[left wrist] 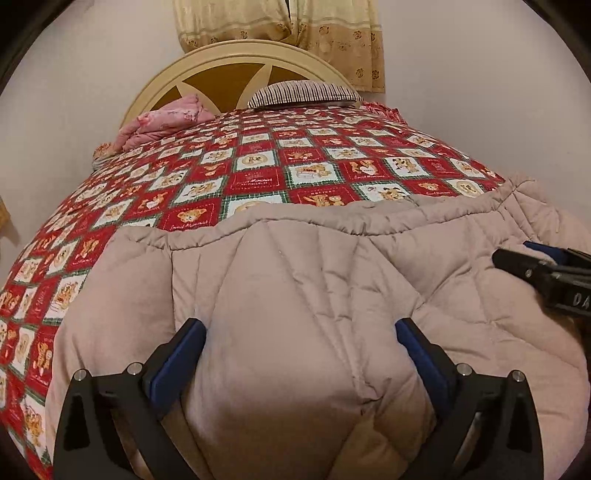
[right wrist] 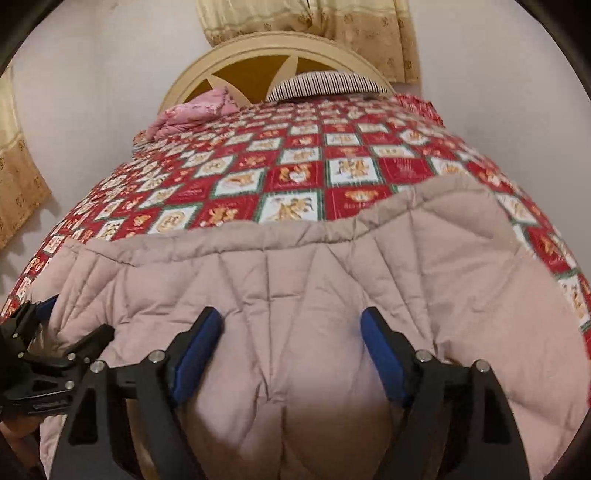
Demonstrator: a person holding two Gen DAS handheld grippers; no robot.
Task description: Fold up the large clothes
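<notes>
A thick beige quilted comforter (left wrist: 314,280) lies folded on the near end of the bed, and also fills the lower half of the right wrist view (right wrist: 314,266). My left gripper (left wrist: 300,332) is open, its blue-padded fingers straddling a bulging fold of the comforter. My right gripper (right wrist: 291,325) is open too, with a bulge of the comforter between its fingers. The right gripper shows at the right edge of the left wrist view (left wrist: 546,273); the left gripper shows at the lower left of the right wrist view (right wrist: 48,347).
The bed has a red patchwork teddy-bear bedspread (left wrist: 258,173). At its head are a pink folded blanket (left wrist: 162,123), a striped pillow (left wrist: 303,94) and a cream round headboard (left wrist: 236,62). Beige curtains (left wrist: 332,33) hang behind. Pale walls flank the bed.
</notes>
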